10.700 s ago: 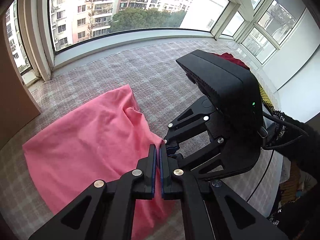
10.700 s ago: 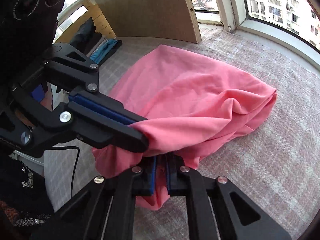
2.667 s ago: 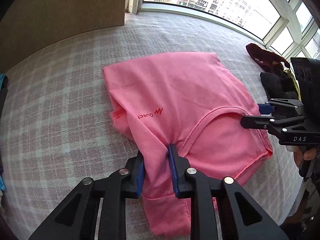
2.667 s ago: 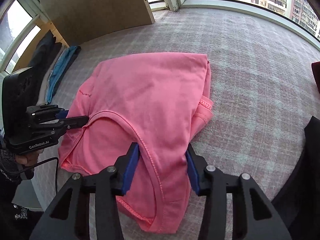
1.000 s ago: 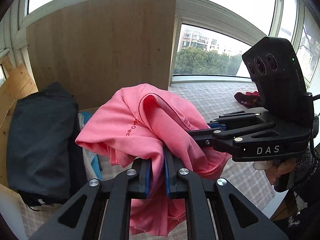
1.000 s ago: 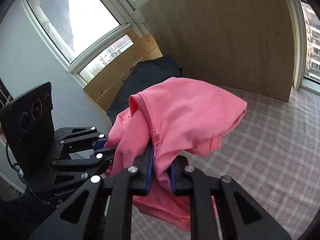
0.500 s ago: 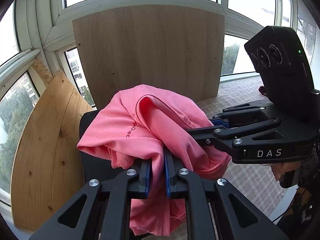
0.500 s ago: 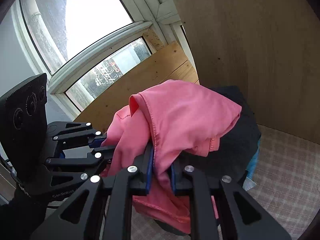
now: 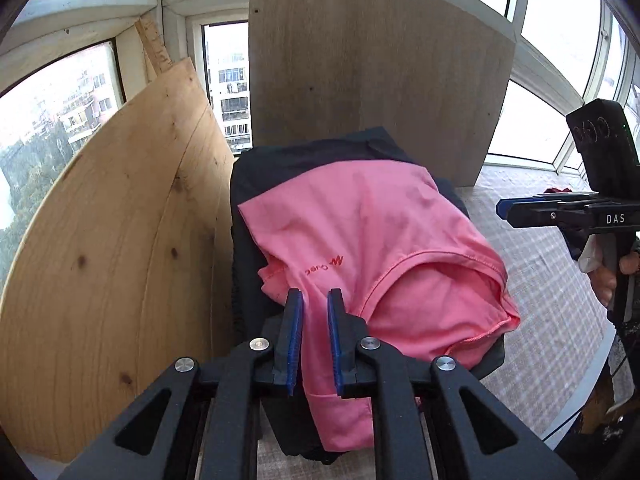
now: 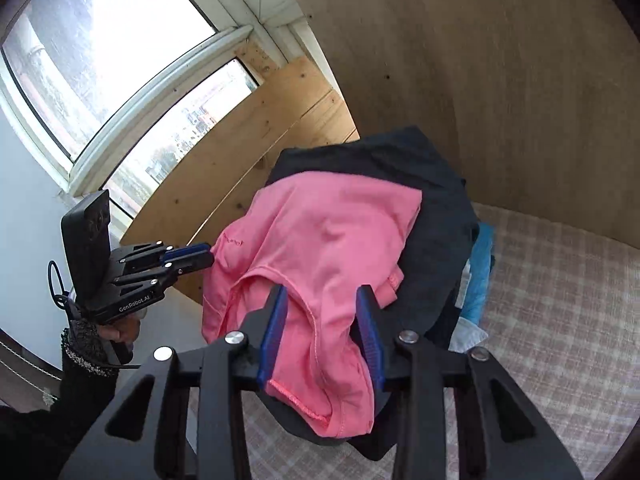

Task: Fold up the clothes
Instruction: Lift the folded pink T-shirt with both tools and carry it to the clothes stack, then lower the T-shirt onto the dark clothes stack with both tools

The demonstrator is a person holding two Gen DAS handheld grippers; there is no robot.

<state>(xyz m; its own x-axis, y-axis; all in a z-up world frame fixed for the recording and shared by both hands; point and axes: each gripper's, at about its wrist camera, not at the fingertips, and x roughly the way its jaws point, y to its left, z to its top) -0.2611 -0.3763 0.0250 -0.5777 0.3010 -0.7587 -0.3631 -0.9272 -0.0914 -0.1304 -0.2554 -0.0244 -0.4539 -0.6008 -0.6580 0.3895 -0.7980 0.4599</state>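
Observation:
The folded pink shirt (image 9: 360,220) (image 10: 320,232) lies on top of a pile of dark clothes (image 9: 280,160) (image 10: 400,148). My left gripper (image 9: 314,304) is open, and the shirt's near edge runs loosely between its blue pads. In the right wrist view the left gripper (image 10: 200,256) sits at the shirt's left corner. My right gripper (image 10: 322,296) is wide open, its fingers standing either side of the shirt's neckline edge without pinching it. In the left wrist view the right gripper (image 9: 502,208) is just off the shirt's right side.
A pale pine board (image 9: 120,220) leans at the left of the pile and a darker board (image 9: 380,60) stands behind it. A blue garment (image 10: 480,272) lies under the dark clothes. The plaid surface (image 10: 560,280) stretches to the right. A person's hand (image 9: 604,276) holds the right gripper.
Half a second ago both grippers were shut on the pink shirt and held it in the air. The shirt now rests on the dark pile and both grippers have opened.

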